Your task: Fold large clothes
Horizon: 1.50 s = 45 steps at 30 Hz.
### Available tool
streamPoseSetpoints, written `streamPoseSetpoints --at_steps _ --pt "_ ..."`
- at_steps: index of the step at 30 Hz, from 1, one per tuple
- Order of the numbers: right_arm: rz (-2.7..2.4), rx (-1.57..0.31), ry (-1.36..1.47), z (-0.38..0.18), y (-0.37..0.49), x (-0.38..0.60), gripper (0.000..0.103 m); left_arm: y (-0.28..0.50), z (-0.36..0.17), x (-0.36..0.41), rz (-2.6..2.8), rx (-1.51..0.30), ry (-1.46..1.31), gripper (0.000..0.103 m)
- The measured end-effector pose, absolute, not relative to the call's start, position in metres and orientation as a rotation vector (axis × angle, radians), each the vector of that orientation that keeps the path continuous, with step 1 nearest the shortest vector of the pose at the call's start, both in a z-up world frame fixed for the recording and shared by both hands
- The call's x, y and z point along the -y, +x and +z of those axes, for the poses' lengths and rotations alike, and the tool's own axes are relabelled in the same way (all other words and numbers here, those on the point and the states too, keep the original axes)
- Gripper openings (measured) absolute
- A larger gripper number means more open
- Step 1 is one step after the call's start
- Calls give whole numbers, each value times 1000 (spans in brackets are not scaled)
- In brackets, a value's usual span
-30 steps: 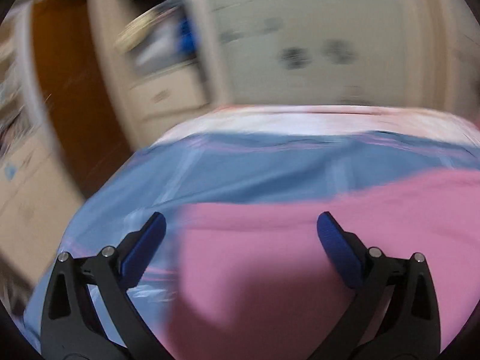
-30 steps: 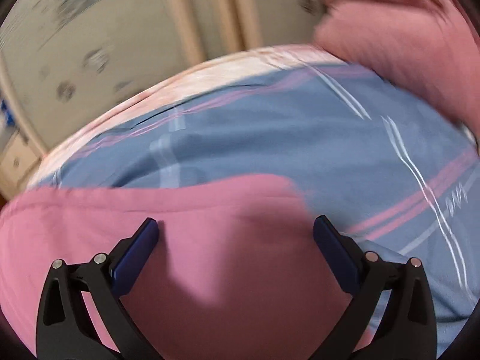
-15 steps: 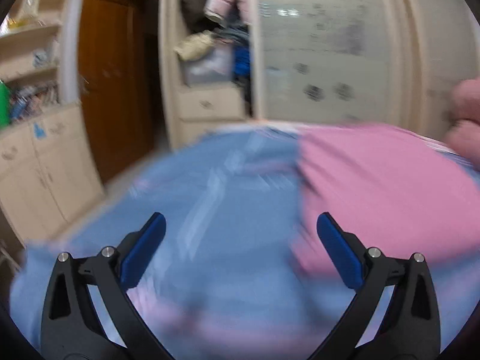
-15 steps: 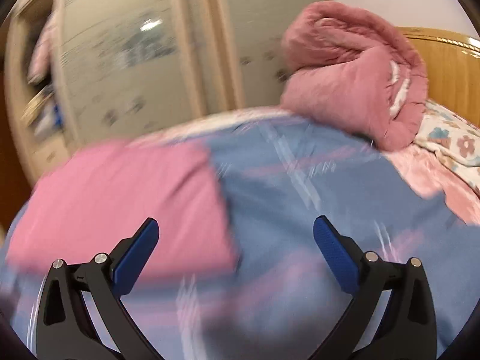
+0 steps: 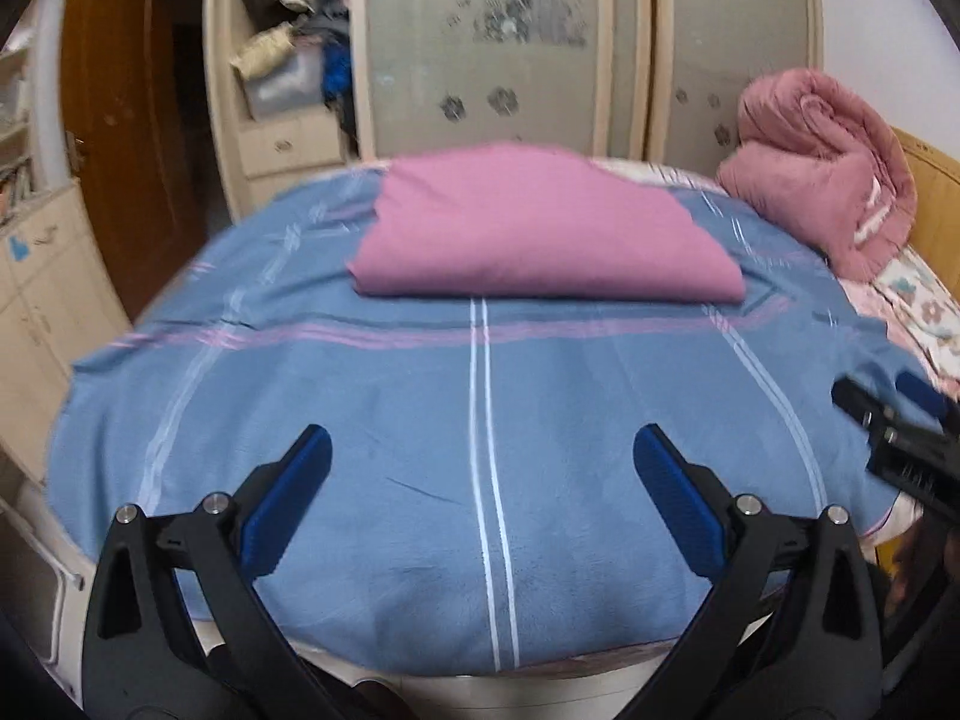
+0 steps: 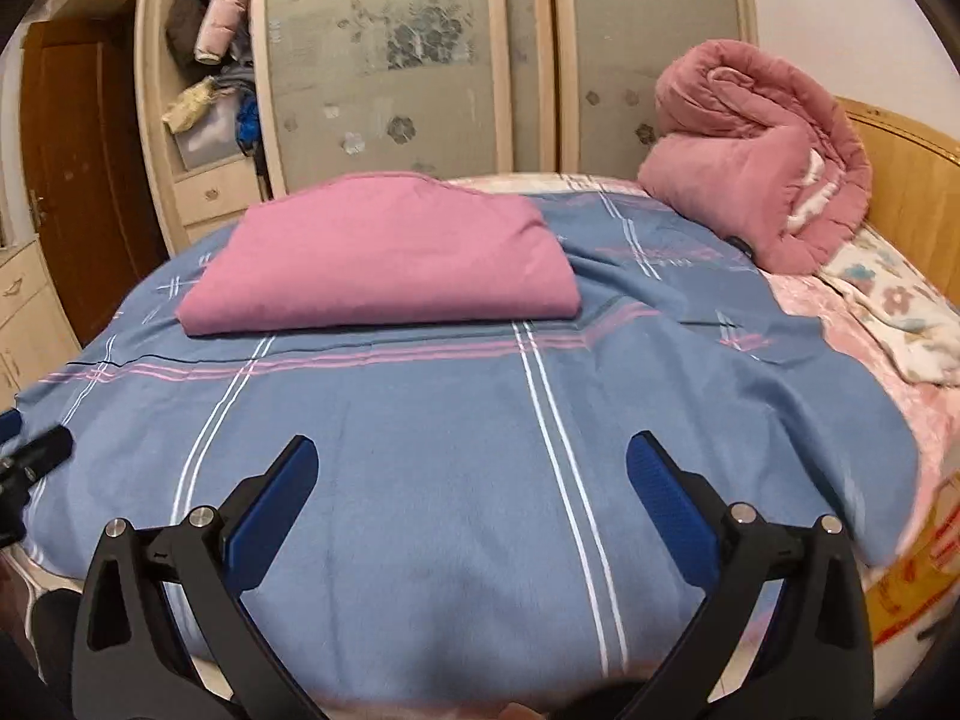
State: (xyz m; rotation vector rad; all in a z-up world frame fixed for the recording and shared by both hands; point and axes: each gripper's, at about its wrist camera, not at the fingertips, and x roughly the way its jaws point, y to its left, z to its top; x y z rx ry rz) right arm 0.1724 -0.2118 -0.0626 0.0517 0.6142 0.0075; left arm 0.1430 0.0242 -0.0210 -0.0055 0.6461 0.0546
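Observation:
A pink garment (image 5: 540,234) lies folded into a flat rectangle on the far part of the blue striped bed cover (image 5: 480,396). It also shows in the right wrist view (image 6: 384,252). My left gripper (image 5: 480,468) is open and empty, held above the near edge of the bed, well short of the garment. My right gripper (image 6: 471,474) is open and empty too, over the near edge of the cover (image 6: 480,420). The right gripper also shows at the right edge of the left wrist view (image 5: 900,420).
A rolled pink quilt (image 6: 756,162) sits at the far right by the wooden headboard (image 6: 912,180). A floral pillow (image 6: 900,306) lies beside it. A wardrobe with frosted sliding doors (image 6: 390,72) and an open shelf of clothes (image 6: 210,60) stands behind the bed.
Both grippers have pulled back from over the pink garment to the near edge of the bed. The garment now lies folded at the far side, away from both.

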Motion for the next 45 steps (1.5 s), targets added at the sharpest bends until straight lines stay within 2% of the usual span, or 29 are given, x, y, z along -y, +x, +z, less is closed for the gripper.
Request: streamPoseSetpoints --at_steps 12,18,45 --pt "87 -542 12 17 108 180 102 83 61 -16 104 -572 -55 101" --pt "75 -520 38 31 96 187 102 74 62 -6 79 -611 -45 101" --pt "70 -513 6 30 89 174 102 67 59 -6 57 -609 -34 101"
